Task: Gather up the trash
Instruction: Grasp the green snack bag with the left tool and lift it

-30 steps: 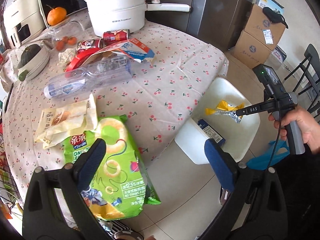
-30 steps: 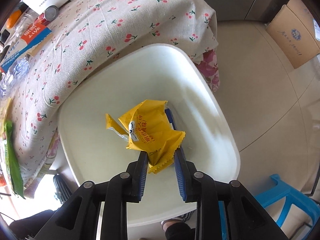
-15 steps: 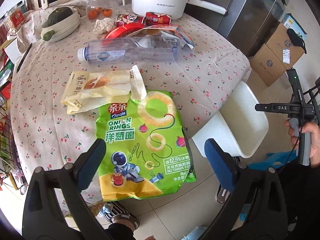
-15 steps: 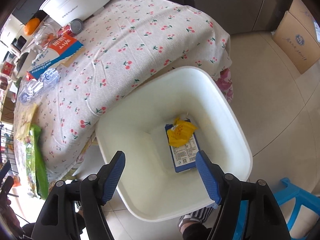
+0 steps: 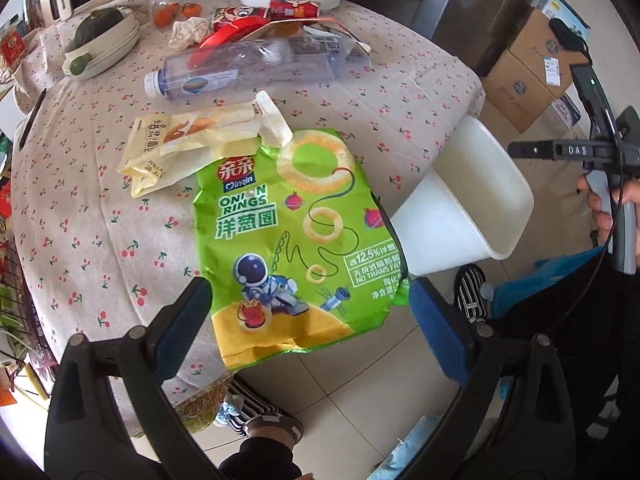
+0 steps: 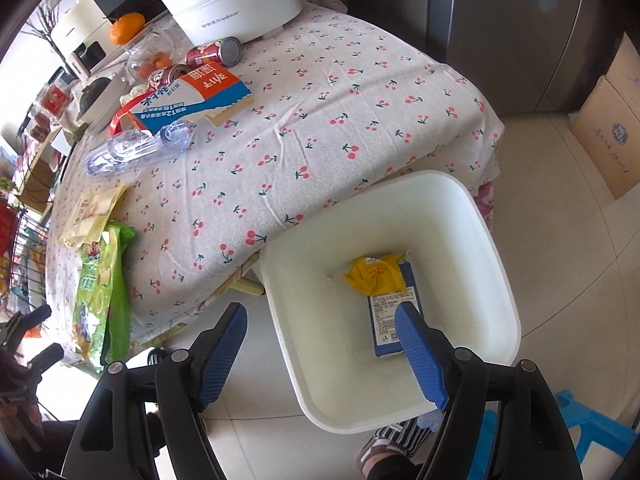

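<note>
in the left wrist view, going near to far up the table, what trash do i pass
green onion rings bag → pale yellow snack wrapper → clear plastic bottle → red cans

One white bin (image 6: 496,280) holds two pieces of trash: one yellow wrapper (image 6: 374,276) and one blue carton (image 6: 390,320). On the table: one green onion-rings bag (image 5: 296,232), one cream wrapper (image 5: 188,140), one plastic bottle (image 5: 248,66), two red cans (image 6: 208,56), one white pot (image 6: 240,4).
</note>
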### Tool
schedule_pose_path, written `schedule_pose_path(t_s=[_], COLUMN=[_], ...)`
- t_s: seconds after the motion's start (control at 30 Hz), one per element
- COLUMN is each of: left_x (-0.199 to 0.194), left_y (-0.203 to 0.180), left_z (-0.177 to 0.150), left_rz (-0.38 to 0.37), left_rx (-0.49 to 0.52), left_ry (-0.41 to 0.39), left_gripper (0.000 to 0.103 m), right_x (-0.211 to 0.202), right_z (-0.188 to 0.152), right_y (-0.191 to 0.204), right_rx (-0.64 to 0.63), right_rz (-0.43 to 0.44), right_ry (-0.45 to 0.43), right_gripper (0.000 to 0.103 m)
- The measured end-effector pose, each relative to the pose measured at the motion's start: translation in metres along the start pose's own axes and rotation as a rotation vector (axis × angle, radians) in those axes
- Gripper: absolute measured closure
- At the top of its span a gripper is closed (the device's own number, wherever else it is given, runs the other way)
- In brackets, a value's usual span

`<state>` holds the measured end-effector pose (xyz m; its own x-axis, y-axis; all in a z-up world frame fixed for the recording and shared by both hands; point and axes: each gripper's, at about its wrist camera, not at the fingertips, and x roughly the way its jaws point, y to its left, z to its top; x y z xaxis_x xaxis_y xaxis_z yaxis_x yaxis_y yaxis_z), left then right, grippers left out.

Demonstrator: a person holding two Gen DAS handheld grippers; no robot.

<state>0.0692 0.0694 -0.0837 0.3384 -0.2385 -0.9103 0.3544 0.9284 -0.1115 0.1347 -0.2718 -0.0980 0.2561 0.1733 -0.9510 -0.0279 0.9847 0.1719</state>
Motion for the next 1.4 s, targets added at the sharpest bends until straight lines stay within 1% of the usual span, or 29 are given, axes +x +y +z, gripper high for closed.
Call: schedule_pose_path(t_s=[0.13, 0.2, 0.27, 0.33, 0.43, 0.5, 0.53, 0.6, 0.63, 0.7, 0.73, 0.77, 0.83, 0.9, 1.0, 1.17, 1.23, 1.4], left_x=[0.008, 0.015, 0.023, 0.031, 0.044, 0.051, 0.054, 0.057, 0.056, 0.053, 0.049, 0.044, 0.031, 0.015, -0.008, -0.045, -0.056, -0.080], left_y=[-0.019, -0.026, -0.030, -0.035, -0.041, -0.043, -0.043, -0.044, -0.043, -0.044, -0.043, -0.043, -0.041, -0.040, -0.037, -0.021, -0.014, -0.001], left_z=[-0.015, -0.021, -0.025, -0.029, -0.032, -0.033, -0.031, -0.030, -0.029, -0.028, -0.027, -0.026, -0.021, -0.016, -0.008, 0.008, 0.012, 0.017], left_rz=[0.021, 0.040, 0.075, 0.130, 0.227, 0.273, 0.287, 0.304, 0.302, 0.283, 0.268, 0.252, 0.221, 0.180, 0.119, -0.028, -0.084, -0.189], left_rx=[0.138, 0.187, 0.232, 0.289, 0.371, 0.403, 0.413, 0.422, 0.421, 0.411, 0.404, 0.392, 0.361, 0.330, 0.275, 0.118, 0.067, -0.031], left_ry=[0.025, 0.042, 0.049, 0.052, 0.058, 0.067, 0.071, 0.075, 0.075, 0.071, 0.064, 0.052, 0.013, -0.043, -0.125, -0.252, -0.288, -0.376], left_gripper=[0.005, 0.005, 0.005, 0.007, 0.015, 0.027, 0.030, 0.044, 0.048, 0.069, 0.074, 0.085, 0.088, 0.094, 0.097, 0.099, 0.099, 0.099], right_x=[-0.002, -0.002, -0.001, -0.001, 0.000, 0.001, 0.002, 0.002, 0.002, 0.001, 0.000, 0.000, -0.001, -0.003, -0.005, -0.007, -0.008, -0.007], right_z=[-0.001, -0.001, -0.001, -0.001, -0.001, -0.002, -0.002, -0.003, -0.003, -0.003, -0.003, -0.003, -0.003, -0.002, -0.001, 0.002, 0.005, 0.011], right_y=[0.005, 0.008, 0.009, 0.011, 0.013, 0.012, 0.012, 0.010, 0.009, 0.007, 0.006, 0.006, 0.005, 0.006, 0.008, 0.011, 0.013, 0.026], right_rx=[-0.013, -0.015, -0.015, -0.015, -0.014, -0.012, -0.011, -0.007, -0.004, 0.003, 0.006, 0.008, 0.012, 0.013, 0.012, 0.018, 0.020, 0.015], right_rz=[0.009, 0.013, 0.017, 0.020, 0.024, 0.023, 0.021, 0.018, 0.017, 0.018, 0.018, 0.018, 0.021, 0.024, 0.031, 0.036, 0.038, 0.042], right_ry=[-0.002, -0.002, -0.001, 0.000, 0.005, 0.008, 0.008, 0.009, 0.009, 0.007, 0.005, 0.004, 0.001, -0.003, -0.010, -0.023, -0.028, -0.038], right_gripper=[0.025, 0.025, 0.025, 0.025, 0.025, 0.025, 0.025, 0.025, 0.025, 0.025, 0.025, 0.025, 0.025, 0.025, 0.025, 0.025, 0.025, 0.025])
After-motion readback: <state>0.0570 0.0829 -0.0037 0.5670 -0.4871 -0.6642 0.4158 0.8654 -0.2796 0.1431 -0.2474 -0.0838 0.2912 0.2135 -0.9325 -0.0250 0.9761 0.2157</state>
